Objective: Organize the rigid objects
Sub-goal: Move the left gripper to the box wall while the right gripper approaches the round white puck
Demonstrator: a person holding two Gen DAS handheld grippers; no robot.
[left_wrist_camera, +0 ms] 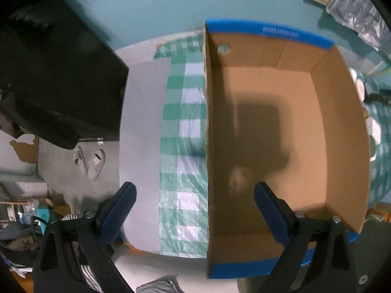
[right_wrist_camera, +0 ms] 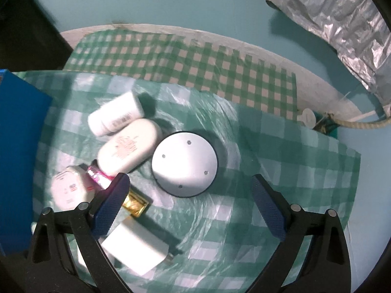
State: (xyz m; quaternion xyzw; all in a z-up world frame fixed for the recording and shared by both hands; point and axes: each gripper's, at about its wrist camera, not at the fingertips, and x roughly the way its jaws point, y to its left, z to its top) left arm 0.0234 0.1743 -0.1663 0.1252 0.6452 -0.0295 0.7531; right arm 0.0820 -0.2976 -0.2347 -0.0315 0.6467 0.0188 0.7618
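Observation:
In the left wrist view an open cardboard box [left_wrist_camera: 342, 127] with blue outer edges stands on the green checked cloth; its floor shows only a shadow. My left gripper [left_wrist_camera: 195, 210] is open and empty, straddling the box's left wall. In the right wrist view my right gripper [right_wrist_camera: 189, 200] is open and empty above a white round disc [right_wrist_camera: 184, 164]. Left of the disc lie a white cylinder [right_wrist_camera: 116, 117], a white oval case [right_wrist_camera: 129, 146], a white angular piece [right_wrist_camera: 69, 188], a pink tube with a gold end [right_wrist_camera: 135, 204] and a white charger [right_wrist_camera: 140, 246].
The box's blue side [right_wrist_camera: 17, 146] stands at the left edge of the right wrist view. A dark object [left_wrist_camera: 56, 73] looms at the left. Crumpled foil [right_wrist_camera: 342, 24] and a rope [right_wrist_camera: 361, 123] lie at the back right. The table edge runs behind the cloth.

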